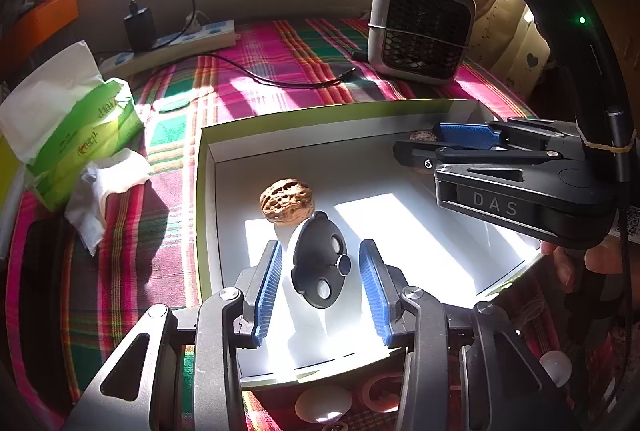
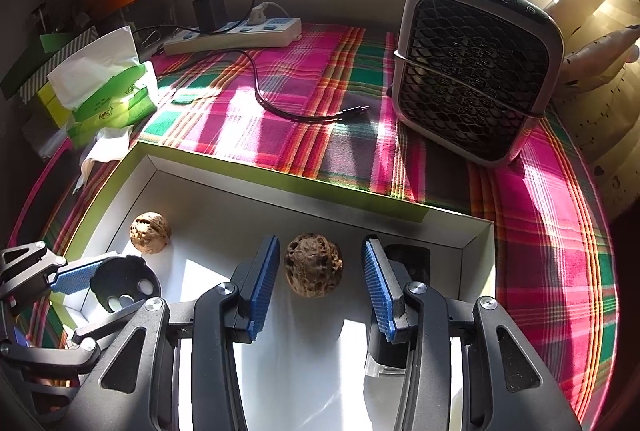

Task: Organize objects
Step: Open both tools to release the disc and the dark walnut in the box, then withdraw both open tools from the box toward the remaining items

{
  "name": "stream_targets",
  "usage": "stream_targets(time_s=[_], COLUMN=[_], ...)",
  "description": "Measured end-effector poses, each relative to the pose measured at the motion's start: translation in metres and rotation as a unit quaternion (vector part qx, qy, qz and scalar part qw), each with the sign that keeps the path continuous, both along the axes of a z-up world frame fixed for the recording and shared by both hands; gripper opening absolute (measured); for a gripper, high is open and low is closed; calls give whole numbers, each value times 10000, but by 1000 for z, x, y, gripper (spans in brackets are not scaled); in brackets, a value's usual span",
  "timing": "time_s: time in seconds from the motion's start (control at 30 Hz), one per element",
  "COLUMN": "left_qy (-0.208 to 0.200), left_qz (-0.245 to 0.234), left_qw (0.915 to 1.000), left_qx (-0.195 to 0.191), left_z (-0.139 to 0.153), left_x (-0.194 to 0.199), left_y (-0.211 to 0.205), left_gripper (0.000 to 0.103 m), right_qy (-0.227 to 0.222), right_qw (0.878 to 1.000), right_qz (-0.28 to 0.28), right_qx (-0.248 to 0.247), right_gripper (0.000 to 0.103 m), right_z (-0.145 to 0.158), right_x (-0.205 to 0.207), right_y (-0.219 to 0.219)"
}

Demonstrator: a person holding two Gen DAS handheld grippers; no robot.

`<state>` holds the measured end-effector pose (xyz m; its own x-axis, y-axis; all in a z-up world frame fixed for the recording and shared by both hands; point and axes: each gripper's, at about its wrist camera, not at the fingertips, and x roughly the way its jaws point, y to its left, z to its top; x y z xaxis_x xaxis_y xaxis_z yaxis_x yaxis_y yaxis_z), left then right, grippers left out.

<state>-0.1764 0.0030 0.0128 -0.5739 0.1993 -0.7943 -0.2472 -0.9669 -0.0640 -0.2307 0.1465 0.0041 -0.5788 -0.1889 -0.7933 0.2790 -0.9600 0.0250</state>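
A shallow white box with a green rim (image 1: 320,115) lies on a plaid cloth. In the left wrist view a black oval piece with round holes (image 1: 320,267) rests on the box floor between the blue pads of my left gripper (image 1: 320,247). There is a gap on each side, so the gripper is open. A light walnut (image 1: 287,202) sits just beyond the piece. In the right wrist view a dark walnut (image 2: 314,265) rests on the box floor between the pads of my right gripper (image 2: 321,242), untouched by either pad. The light walnut (image 2: 150,233) lies to its left.
A grey fan unit (image 2: 476,67) stands behind the box at the right. A power strip (image 2: 232,35) and a loose black cable (image 2: 304,115) lie at the back. A green tissue pack (image 1: 80,135) and crumpled tissue sit left of the box. White balls (image 1: 324,403) lie under my left gripper.
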Motion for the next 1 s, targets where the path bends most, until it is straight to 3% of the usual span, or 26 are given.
stream_targets(time_s=[1.0], left_qy=[260], left_qz=[79], left_qw=[9996], left_qx=[-40], left_z=[17], left_x=[20], left_y=[-4], left_gripper=[41], right_qy=[236], right_qw=[9996], right_qz=[-133], right_qx=[-115], right_gripper=[54], right_z=[13], right_x=[26], right_y=[1])
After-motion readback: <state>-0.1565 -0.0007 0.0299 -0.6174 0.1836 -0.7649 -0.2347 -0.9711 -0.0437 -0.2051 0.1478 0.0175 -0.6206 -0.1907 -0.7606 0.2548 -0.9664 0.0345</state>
